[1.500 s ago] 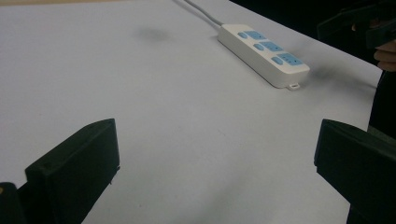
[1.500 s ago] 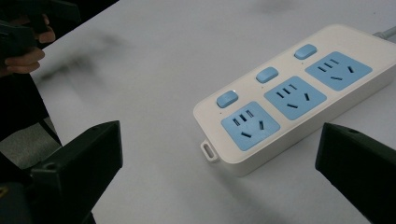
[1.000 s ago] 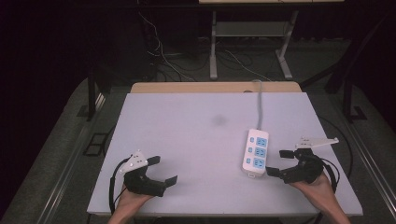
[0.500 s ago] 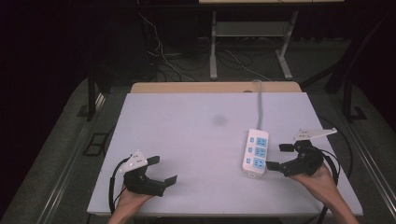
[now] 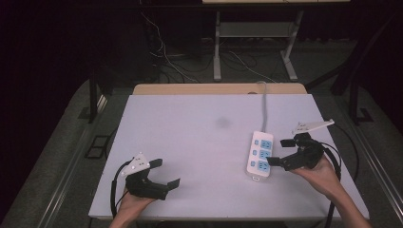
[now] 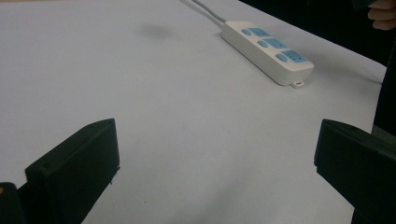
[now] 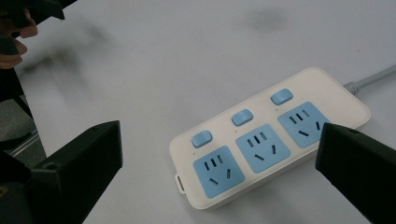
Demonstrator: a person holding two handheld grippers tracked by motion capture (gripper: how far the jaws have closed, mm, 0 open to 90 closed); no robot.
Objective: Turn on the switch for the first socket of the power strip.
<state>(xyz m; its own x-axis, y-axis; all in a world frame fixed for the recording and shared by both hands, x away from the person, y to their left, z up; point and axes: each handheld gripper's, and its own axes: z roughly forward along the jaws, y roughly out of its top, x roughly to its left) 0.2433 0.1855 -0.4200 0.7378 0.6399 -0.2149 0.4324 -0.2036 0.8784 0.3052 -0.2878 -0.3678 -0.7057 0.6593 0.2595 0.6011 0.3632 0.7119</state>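
Right tool [image 5: 280, 152] gapes just beside power strip [image 5: 260, 154].

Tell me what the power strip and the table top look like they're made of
The power strip looks like moulded plastic: a smooth, slightly glossy white shell with rounded edges, and light blue socket faces and switches. Its cord seems rubbery grey sheathing. The table top looks matte white, likely laminate or painted board; no grain shows, so that's uncertain.
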